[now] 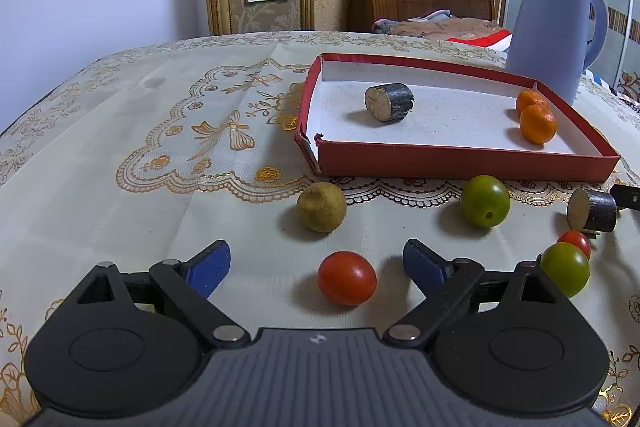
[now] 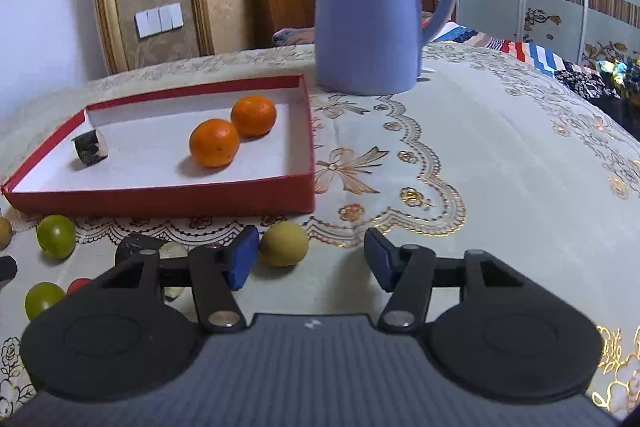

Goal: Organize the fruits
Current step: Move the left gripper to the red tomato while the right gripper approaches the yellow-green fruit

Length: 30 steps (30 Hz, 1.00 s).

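Left wrist view: left gripper (image 1: pixel 316 267) has its fingers spread wide, nothing gripped; a red cherry tomato (image 1: pixel 347 278) sits on the worktop (image 1: pixel 120 187) between the blue pads, neither pad touching it. Just beyond lie a yellowish-brown fruit (image 1: pixel 321 207) and a green fruit (image 1: pixel 485 201); off right, a second green fruit (image 1: pixel 566 275), a small red one (image 1: pixel 576 242) behind it, and a dark cut cylinder (image 1: pixel 593 211). The red box (image 1: pixel 460 163) already holds two oranges (image 1: pixel 537 123) and another dark cylinder (image 1: pixel 389 103). Right wrist view: right gripper (image 2: pixel 308 259) fingers partly open and empty; a yellow-green fruit (image 2: pixel 284 243) lies just beyond the left pad (image 2: pixel 242 259), off the centreline, so not yet framed. Blue jug (image 2: pixel 372 11) stands behind the box's far right corner. My read: the left is about to pick the tomato. Centre it, close gently since it is soft and will roll, lift clear of the box wall, set down in bare floor between cylinder and oranges. The right should shift towards its fruit before closing.
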{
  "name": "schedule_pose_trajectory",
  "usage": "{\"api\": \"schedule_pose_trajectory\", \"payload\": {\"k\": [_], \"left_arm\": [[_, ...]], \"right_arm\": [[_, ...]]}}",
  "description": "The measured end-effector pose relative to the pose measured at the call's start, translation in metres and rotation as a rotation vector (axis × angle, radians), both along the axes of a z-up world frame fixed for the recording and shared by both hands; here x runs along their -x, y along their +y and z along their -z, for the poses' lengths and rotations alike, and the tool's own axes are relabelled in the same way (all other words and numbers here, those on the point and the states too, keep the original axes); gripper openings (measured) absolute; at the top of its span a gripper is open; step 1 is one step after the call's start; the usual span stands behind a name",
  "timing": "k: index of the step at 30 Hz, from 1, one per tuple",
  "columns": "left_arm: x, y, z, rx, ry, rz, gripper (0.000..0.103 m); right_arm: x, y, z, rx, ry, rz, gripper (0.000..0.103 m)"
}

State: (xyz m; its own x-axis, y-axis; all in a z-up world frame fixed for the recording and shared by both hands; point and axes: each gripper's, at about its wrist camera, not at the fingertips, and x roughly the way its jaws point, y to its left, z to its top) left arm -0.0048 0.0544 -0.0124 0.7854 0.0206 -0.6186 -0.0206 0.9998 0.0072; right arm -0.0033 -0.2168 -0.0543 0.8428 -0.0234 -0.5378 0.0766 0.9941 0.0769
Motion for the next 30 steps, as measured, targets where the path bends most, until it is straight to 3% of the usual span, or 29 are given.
{"api": "schedule_pose_trajectory", "payload": {"k": [3, 7, 9, 11, 12, 30], "left_arm": [[0.0002, 0.0009, -0.0003, 0.005, -0.002, 0.0, 0.094], [0.0002, 0.0015, -0.0005, 0.005, -0.006, -0.004, 0.092], [0.001, 0.0014, -0.0009, 0.0, -0.012, -0.011, 0.085], [0.0046, 0.0012, -0.0021, 0.002, -0.027, 0.004, 0.062], [0.0062, 0.0003, -0.0023, -0.002, -0.03, 0.014, 0.06], [0.0091, -0.0025, -0.0025, -0.016, -0.035, 0.033, 0.051]], "right_arm": [[-0.0009, 0.002, 0.0009, -0.002, 0.005, -0.027, 0.044], [-0.003, 0.0004, 0.0021, -0.014, 0.017, -0.027, 0.043], [-0.0029, 0.0006, 0.0021, -0.016, 0.016, -0.027, 0.043], [-0.0029, 0.0006, 0.0023, -0.022, 0.014, -0.027, 0.043], [-0.003, -0.0003, 0.0025, -0.025, 0.013, -0.028, 0.043], [-0.0006, -0.0045, 0.0031, -0.043, 0.007, -0.018, 0.038]]}}
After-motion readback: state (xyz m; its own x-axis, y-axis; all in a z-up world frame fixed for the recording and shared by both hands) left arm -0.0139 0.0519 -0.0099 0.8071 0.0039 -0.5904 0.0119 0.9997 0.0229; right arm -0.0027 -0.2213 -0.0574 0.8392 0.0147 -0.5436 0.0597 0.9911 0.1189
